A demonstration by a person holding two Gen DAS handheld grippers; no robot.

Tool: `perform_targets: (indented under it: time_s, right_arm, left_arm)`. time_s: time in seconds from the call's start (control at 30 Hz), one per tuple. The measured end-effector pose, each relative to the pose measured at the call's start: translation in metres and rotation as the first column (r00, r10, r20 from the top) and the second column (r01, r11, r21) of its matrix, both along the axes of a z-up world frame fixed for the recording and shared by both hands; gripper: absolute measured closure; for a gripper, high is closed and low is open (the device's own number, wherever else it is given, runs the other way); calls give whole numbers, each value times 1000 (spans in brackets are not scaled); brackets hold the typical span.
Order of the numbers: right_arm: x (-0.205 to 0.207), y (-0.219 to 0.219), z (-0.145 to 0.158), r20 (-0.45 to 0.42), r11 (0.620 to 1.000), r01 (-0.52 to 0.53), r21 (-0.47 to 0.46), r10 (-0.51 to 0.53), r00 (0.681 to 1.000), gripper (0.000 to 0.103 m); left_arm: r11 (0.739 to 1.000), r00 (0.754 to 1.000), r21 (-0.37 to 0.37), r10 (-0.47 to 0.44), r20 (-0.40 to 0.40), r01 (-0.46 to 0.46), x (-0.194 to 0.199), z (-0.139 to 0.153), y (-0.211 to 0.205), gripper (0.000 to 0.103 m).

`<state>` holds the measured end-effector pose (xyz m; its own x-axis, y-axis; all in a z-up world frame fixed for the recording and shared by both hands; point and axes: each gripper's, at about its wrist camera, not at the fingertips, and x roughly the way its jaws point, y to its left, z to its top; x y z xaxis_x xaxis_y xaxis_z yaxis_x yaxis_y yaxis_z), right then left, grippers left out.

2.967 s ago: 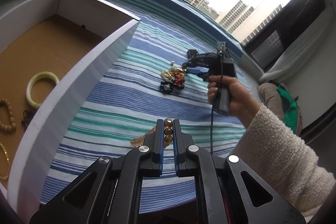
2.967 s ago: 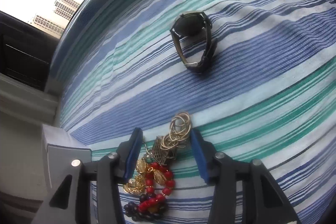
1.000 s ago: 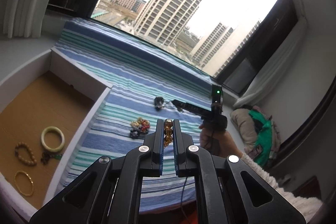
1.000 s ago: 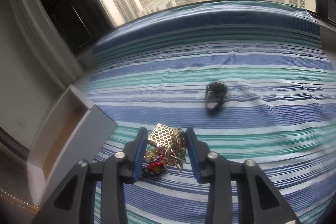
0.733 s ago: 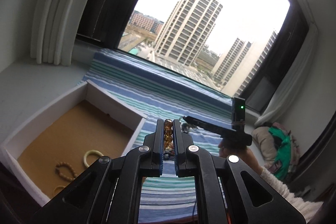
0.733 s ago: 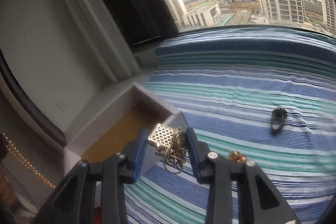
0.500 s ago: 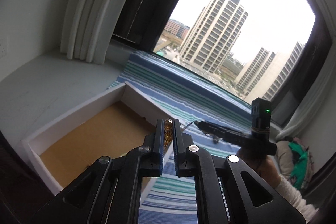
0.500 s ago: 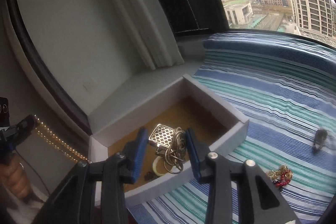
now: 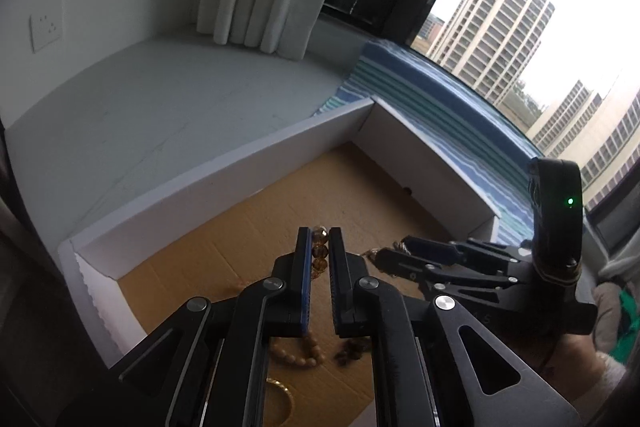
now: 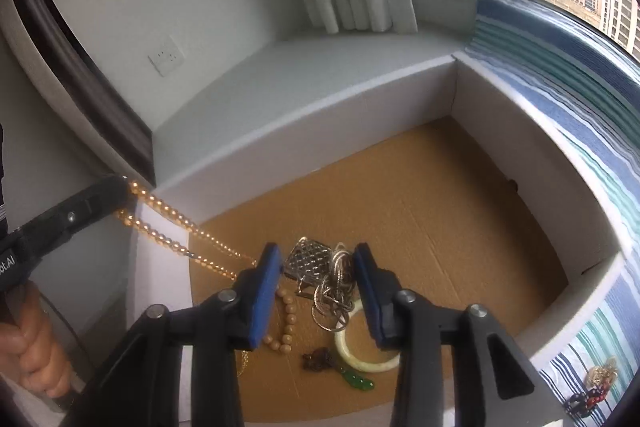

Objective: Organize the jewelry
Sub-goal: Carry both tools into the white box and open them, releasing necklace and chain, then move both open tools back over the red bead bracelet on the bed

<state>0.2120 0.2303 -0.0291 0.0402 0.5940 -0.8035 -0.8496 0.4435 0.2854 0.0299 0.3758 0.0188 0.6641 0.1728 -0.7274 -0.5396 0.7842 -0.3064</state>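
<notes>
My left gripper point(image 9: 319, 251) is shut on a strand of amber beads point(image 9: 319, 250) above the white box point(image 9: 224, 187) with its brown cardboard floor. In the right wrist view that left gripper point(image 10: 122, 193) reaches in from the left, and the amber beads point(image 10: 180, 227) trail down into the box point(image 10: 304, 131). My right gripper point(image 10: 318, 267) hangs over the box floor. Its jaws are opening, with a silver chain bundle with a mesh pendant point(image 10: 320, 279) still caught between the pads. From the left wrist view the right gripper point(image 9: 390, 251) lies just to the right of the left one.
On the box floor lie a pale green bangle point(image 10: 368, 359), a tan bead bracelet point(image 10: 286, 323), a dark pendant with a green piece point(image 10: 336, 367) and a gold bangle point(image 9: 280, 399). More jewelry point(image 10: 596, 383) sits on the striped cloth point(image 10: 580, 99) right of the box. A grey ledge and curtain lie behind.
Both grippers have swung left from over the striped cloth to above the box, carrying their jewelry. The left one has sunk, and its beads now trail into the box.
</notes>
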Motion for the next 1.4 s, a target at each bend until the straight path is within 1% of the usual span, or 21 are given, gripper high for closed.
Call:
perform_targets:
  time_s: [0.07, 0.13, 0.2, 0.3, 0.33, 0.43, 0.5, 0.57, 0.67, 0.73, 0.8, 0.83, 0.9, 0.97, 1.1, 1.13, 1.27, 1.3, 1.33, 1.37, 1.4]
  right_arm:
    - [-1, 12, -19, 11, 998, 6, -56, -5, 1000, 56]
    - [1, 12, -26, 5, 998, 22, -53, -22, 1000, 53]
    - [1, 0, -19, 5, 999, 42, -15, -41, 999, 51]
    - [-5, -31, 10, 93, 997, 60, 53, -65, 994, 42]
    - [-10, -45, 21, 131, 995, 65, 77, -75, 989, 37]
    - [-20, -99, 41, 228, 985, 105, 135, -134, 965, 30]
    - [-21, -139, 41, 273, 977, 153, 151, -190, 943, 28]
    - [-19, -189, 30, 321, 961, 236, 148, -272, 907, 28]
    - [-7, -276, -8, 388, 901, 422, 96, -425, 818, 28]
    - [9, -335, -40, 421, 832, 555, 21, -511, 750, 28]
    - [23, -395, -67, 424, 742, 670, -29, -597, 681, 28]
    - [28, -427, -74, 417, 699, 714, -41, -637, 648, 28]
    - [37, -475, -87, 416, 626, 776, -70, -689, 593, 28]
    - [43, -512, -94, 407, 566, 821, -79, -734, 545, 28]
    - [64, -550, -116, 369, 509, 855, -104, -778, 508, 28]
    - [69, -556, -119, 355, 501, 860, -99, -790, 501, 28]
    - [81, -563, -120, 352, 489, 870, -59, -806, 476, 26]
    - [87, -563, -121, 335, 488, 870, -63, -811, 479, 24]
    - [92, -565, -122, 324, 481, 874, -60, -819, 473, 17]
    - [97, -567, -125, 315, 471, 880, -66, -827, 466, 15]
    - [102, -569, -126, 304, 464, 883, -66, -834, 461, 10]
  left_arm:
    - [999, 997, 21, 26, -69, -25, 6, -16, 0, 89]
    - [999, 997, 29, 35, -74, -33, 1, -20, -5, 61]
    - [997, 998, 64, 42, -51, -38, -7, -13, -18, 41]
    - [988, 1000, 153, 11, -1, -11, -16, 7, -53, 30]
    - [985, 1000, 172, -14, 21, 10, -19, 13, -69, 23]
    - [972, 990, 208, -123, 73, 105, -20, 22, -127, 9]
    - [957, 972, 210, -222, 80, 201, -11, 15, -171, 6]
    - [934, 943, 180, -324, 75, 307, 7, -2, -215, 5]
    - [880, 887, 123, -463, 9, 458, 47, -47, -282, 6]
    - [840, 847, 112, -530, -36, 531, 76, -78, -323, 7]
    - [799, 808, 122, -584, -76, 589, 100, -103, -362, 8]
    - [782, 793, 129, -603, -90, 610, 111, -111, -379, 9]
    - [762, 776, 149, -623, -92, 630, 120, -122, -411, 9]
    - [759, 775, 161, -625, -93, 631, 138, -131, -428, 9]
    - [763, 788, 202, -606, -106, 614, 168, -140, -445, 9]
    - [765, 793, 214, -598, -111, 607, 173, -144, -447, 9]
    - [779, 797, 167, -585, -152, 604, 184, -150, -443, 9]
    - [782, 801, 179, -571, -177, 597, 186, -153, -445, 9]
    - [779, 802, 198, -559, -209, 595, 189, -155, -448, 6]
    - [771, 800, 221, -548, -245, 596, 192, -158, -454, 4]
    - [774, 802, 223, -540, -256, 593, 194, -159, -456, 0]
